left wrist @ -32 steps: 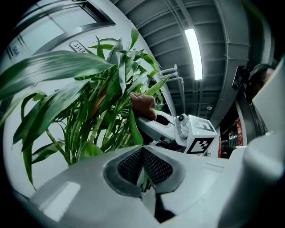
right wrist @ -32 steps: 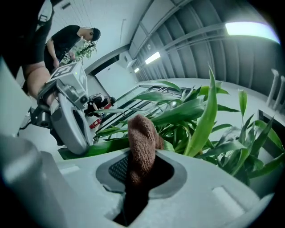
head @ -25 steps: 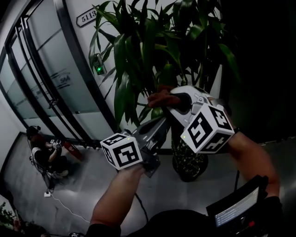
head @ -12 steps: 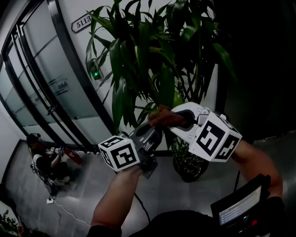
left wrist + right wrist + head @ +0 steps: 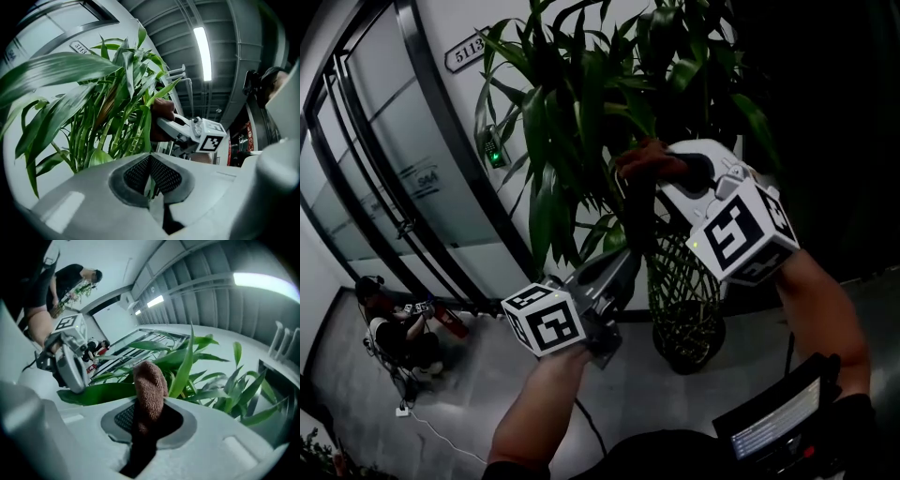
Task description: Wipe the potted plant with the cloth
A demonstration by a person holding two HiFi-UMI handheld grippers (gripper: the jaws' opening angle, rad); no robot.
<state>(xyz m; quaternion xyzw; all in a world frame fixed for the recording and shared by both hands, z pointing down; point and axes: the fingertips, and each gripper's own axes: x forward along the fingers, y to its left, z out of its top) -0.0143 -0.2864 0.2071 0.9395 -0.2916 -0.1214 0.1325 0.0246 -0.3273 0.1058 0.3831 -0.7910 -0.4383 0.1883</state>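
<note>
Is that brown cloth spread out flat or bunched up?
Bunched up. In the right gripper view the cloth sticks out as a rounded wad, pinched between the right gripper's jaws.

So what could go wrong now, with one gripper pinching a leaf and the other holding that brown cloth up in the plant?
The left gripper has its jaws shut on a thin leaf; a tug could crease or tear it. The cloth bulges out past the jaws of the right gripper, so it might snag on other leaves and slip free. A hard pull might also rock the woven pot.
</note>
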